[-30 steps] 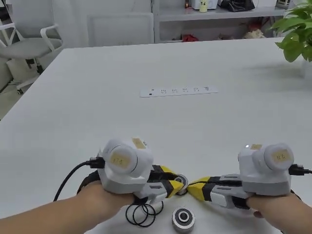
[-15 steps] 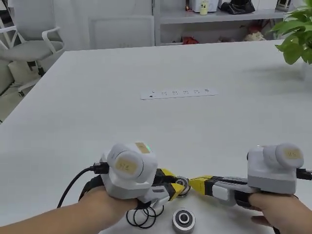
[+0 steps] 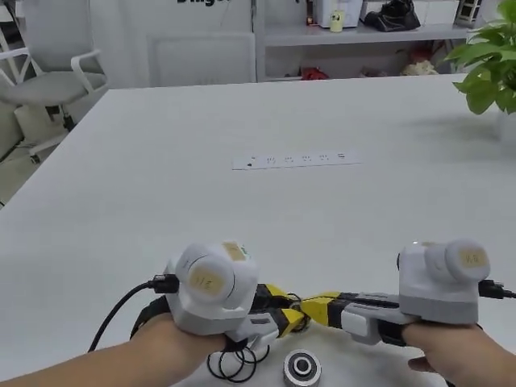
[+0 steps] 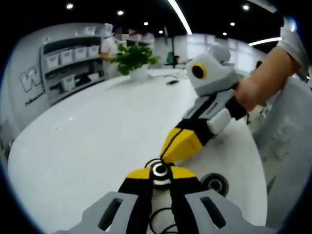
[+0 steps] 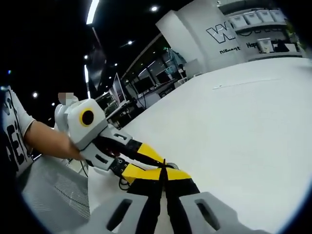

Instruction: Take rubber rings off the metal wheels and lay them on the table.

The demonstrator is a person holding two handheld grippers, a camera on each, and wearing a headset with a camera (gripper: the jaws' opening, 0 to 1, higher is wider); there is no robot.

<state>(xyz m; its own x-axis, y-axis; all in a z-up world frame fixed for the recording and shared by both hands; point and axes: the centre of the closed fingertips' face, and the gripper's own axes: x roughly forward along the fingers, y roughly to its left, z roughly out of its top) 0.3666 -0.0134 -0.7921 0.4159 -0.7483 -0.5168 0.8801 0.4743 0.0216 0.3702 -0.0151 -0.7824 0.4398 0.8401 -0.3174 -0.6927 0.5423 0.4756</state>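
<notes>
My left gripper [image 4: 160,174] is shut on a small metal wheel [image 4: 160,169] and holds it just above the table near the front edge. The right gripper [image 5: 164,171] comes in from the right with its yellow jaws closed together. They pinch the thin black rubber ring [image 4: 155,161] at the wheel's rim. In the head view the left gripper [image 3: 290,313] and right gripper [image 3: 311,307] meet tip to tip. A second metal wheel [image 3: 301,367] lies flat on the table below them. Several loose black rings [image 3: 238,359] lie beside it, partly under the left hand.
A white power strip [image 3: 294,160] lies mid-table. A green plant [image 3: 488,61] stands at the far right edge. A white chair [image 3: 50,77] and shelves sit beyond the table. The left gripper's black cable [image 3: 121,302] trails off to the left.
The right gripper has moved left, and its jaw tips now touch the wheel held by the left gripper. The left gripper has stayed in place.
</notes>
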